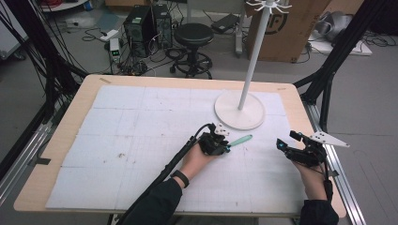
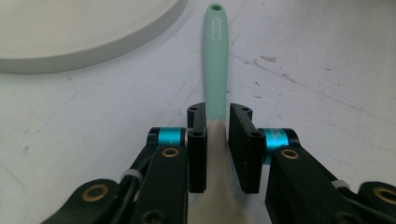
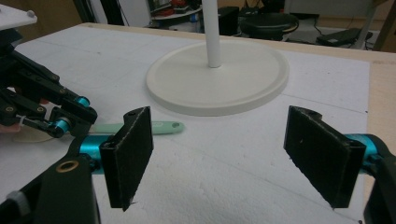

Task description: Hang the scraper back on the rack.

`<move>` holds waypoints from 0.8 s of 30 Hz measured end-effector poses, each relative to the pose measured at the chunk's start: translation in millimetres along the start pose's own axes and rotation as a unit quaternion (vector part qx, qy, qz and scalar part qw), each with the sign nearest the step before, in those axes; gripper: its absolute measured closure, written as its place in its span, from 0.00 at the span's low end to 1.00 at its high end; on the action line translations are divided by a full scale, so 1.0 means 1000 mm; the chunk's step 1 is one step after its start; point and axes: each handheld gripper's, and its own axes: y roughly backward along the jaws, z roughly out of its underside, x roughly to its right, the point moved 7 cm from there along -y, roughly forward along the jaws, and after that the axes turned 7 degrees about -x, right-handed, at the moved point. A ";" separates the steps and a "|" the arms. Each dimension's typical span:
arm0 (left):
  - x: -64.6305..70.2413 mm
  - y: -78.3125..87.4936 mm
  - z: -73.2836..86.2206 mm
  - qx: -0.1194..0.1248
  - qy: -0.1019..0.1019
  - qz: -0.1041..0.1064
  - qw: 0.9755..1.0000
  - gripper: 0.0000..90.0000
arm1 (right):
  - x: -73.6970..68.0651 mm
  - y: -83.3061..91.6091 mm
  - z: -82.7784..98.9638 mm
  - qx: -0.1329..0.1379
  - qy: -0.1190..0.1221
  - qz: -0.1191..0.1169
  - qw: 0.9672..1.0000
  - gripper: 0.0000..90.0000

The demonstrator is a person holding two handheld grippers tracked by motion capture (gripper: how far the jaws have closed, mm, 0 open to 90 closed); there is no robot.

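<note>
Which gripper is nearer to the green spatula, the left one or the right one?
Left. The left gripper is closed around the spatula near its handle's lower end; the right gripper waits open, off to the side.

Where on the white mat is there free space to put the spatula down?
The mat is bare left of the left gripper, to its far left edge. The strip between both grippers is free too. It is crowded near the stand base, close to the spatula.
</note>
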 end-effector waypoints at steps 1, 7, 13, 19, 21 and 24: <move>0.000 0.000 0.000 0.000 0.002 0.001 1.000 0.88 | 0.000 0.000 0.000 0.000 0.000 0.000 1.000 0.26; 0.001 0.000 -0.001 0.003 0.009 -0.001 1.000 0.89 | 0.000 0.001 0.000 0.002 -0.002 0.000 1.000 0.26; -0.002 0.001 0.000 0.006 0.015 0.012 1.000 0.90 | 0.000 0.000 0.000 0.000 0.000 -0.001 1.000 0.26; -0.001 0.009 -0.005 0.026 0.022 0.026 0.999 0.90 | 0.000 0.000 0.000 0.000 -0.002 0.000 1.000 0.26; -0.003 0.014 -0.009 0.038 0.023 0.028 0.999 0.90 | -0.001 0.000 0.000 -0.001 -0.004 -0.001 1.000 0.26; -0.007 0.027 -0.016 0.061 0.027 0.030 0.997 0.90 | 0.000 0.000 0.000 -0.001 -0.001 -0.001 1.000 0.26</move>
